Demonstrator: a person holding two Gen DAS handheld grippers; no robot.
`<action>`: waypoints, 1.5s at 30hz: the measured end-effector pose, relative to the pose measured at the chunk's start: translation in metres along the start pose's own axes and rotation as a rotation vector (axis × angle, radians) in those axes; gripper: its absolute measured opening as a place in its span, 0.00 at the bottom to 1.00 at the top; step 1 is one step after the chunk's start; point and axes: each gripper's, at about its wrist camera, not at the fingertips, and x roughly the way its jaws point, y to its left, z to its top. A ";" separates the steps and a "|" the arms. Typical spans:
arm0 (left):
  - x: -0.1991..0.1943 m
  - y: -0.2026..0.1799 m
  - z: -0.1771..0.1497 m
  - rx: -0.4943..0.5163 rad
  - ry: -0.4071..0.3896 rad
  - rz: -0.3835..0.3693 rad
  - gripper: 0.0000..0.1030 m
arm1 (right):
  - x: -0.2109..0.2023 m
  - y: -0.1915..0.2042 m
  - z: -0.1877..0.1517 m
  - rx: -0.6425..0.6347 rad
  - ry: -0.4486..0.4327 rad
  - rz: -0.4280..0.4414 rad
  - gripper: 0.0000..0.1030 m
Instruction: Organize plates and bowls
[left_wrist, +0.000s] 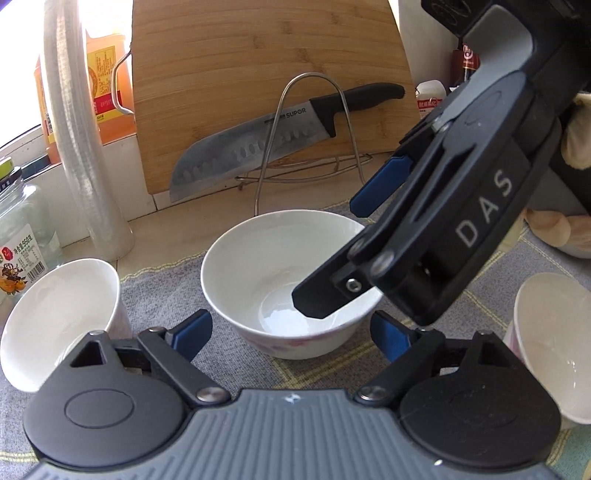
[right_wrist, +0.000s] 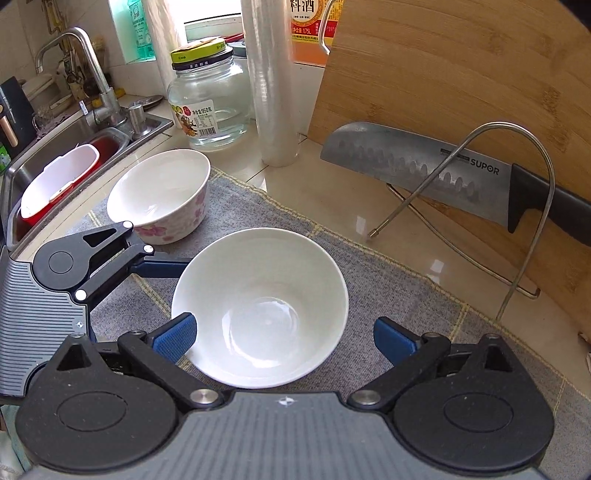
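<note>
A plain white bowl (left_wrist: 251, 266) (right_wrist: 266, 295) stands upright on the grey cloth mat (left_wrist: 166, 295). My left gripper (left_wrist: 291, 336) is open just in front of it, a blue pad on each side of its base and neither touching. My right gripper (right_wrist: 284, 338) (left_wrist: 327, 251) comes in from the right, also open. Its near finger hangs over the bowl's rim and its far finger is past the bowl's outer wall. A flowered bowl (left_wrist: 55, 317) (right_wrist: 159, 195) stands to the left. Another white bowl (left_wrist: 550, 350) sits at the right edge.
A bamboo cutting board (left_wrist: 258, 74) leans behind, with a large knife (left_wrist: 258, 147) on a wire rack (left_wrist: 306, 110). A cling-film roll (right_wrist: 273, 92) and a glass jar (right_wrist: 210, 99) stand at the back left. Beyond the mat's left edge is the sink (right_wrist: 74, 147).
</note>
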 end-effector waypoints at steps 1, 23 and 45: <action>0.000 0.000 0.000 0.003 -0.002 0.002 0.89 | 0.002 -0.001 0.001 0.002 0.001 0.004 1.00; -0.005 0.003 0.000 0.005 -0.024 -0.029 0.86 | 0.020 -0.002 0.009 0.012 0.013 0.082 0.92; -0.020 0.000 0.016 0.011 0.016 -0.034 0.86 | -0.005 0.011 0.010 0.003 0.001 0.103 0.91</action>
